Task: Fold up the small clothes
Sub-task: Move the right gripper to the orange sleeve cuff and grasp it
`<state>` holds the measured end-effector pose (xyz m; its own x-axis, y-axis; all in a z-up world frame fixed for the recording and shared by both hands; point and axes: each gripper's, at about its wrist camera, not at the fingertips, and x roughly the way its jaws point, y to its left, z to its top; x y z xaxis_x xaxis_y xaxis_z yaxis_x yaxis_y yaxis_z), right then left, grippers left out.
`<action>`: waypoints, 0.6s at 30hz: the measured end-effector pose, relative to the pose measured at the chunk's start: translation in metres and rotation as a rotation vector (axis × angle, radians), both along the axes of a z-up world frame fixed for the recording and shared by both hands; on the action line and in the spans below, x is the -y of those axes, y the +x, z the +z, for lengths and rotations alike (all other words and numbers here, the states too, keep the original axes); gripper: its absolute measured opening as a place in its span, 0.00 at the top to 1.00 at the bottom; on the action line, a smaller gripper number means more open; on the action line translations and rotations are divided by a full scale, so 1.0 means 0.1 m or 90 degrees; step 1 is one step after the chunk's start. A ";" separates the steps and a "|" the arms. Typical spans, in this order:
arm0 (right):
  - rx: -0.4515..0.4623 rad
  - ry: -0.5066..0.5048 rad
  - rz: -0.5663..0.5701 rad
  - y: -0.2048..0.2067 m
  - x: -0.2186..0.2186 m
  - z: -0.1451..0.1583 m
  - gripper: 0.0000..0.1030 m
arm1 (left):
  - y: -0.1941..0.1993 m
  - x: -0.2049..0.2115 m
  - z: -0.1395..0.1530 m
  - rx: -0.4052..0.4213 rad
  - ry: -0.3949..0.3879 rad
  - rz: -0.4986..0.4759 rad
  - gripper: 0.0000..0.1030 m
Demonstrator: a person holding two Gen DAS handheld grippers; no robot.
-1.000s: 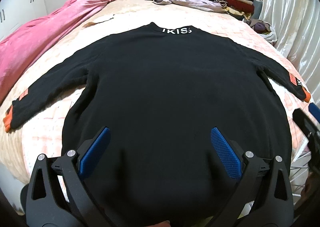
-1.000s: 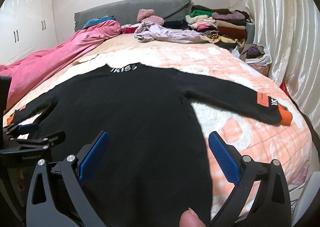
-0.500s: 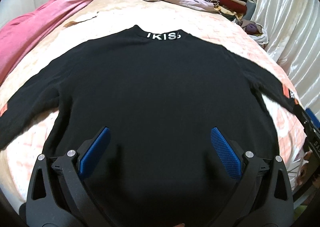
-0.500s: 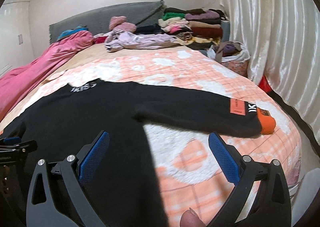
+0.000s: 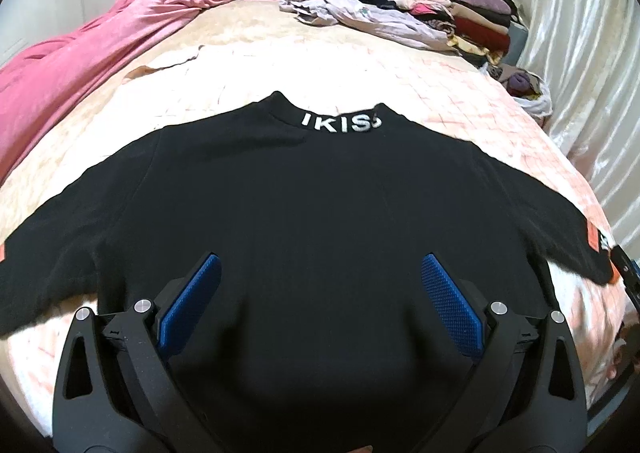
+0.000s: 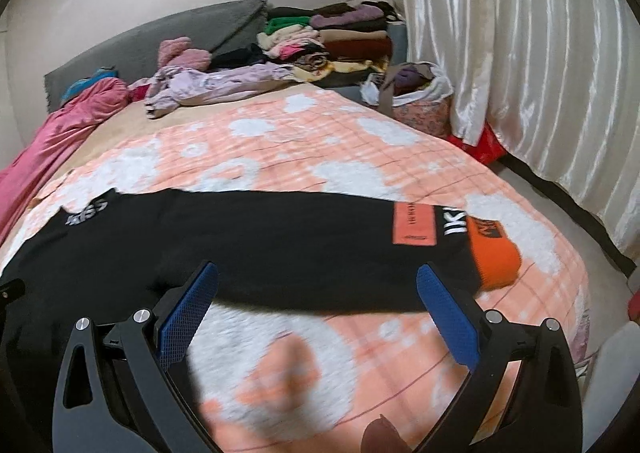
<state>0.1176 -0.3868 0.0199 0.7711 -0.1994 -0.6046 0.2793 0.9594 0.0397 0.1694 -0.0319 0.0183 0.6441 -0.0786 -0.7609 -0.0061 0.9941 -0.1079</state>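
Note:
A black long-sleeved sweater point(image 5: 320, 221) lies flat on the bed, white lettering on its collar point(image 5: 340, 122), both sleeves spread sideways. My left gripper point(image 5: 320, 293) hovers open over the sweater's lower body, nothing between its blue pads. In the right wrist view the sweater's right sleeve point(image 6: 320, 245) stretches across, ending in an orange cuff point(image 6: 494, 257) with an orange patch point(image 6: 414, 223). My right gripper point(image 6: 318, 301) is open just in front of that sleeve, above the bedspread. The left sleeve's end is cut off at the frame edge.
The peach and white checked bedspread point(image 6: 320, 149) covers the bed. A pink duvet point(image 5: 80, 65) lies along the left side. Loose lilac clothes point(image 5: 360, 13) and a stack of folded clothes point(image 6: 340, 37) sit at the head. A full bag point(image 6: 416, 101) and curtains point(image 6: 520, 73) stand on the right.
My right gripper has swung right, from over the sweater's body to the right sleeve and cuff. The left gripper shifted a little over the body and stays open.

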 end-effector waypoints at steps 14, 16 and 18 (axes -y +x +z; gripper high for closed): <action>-0.084 -0.036 -0.150 0.18 1.11 -0.22 0.04 | 0.46 0.21 -0.12 -0.004 0.062 -0.002 0.09; -0.097 -0.026 -0.162 0.18 1.24 -0.26 0.04 | 0.51 0.23 -0.17 -0.012 0.064 -0.008 0.09; -0.099 0.002 -0.165 0.19 1.35 -0.28 0.04 | 0.55 0.25 -0.19 -0.016 0.060 -0.020 0.09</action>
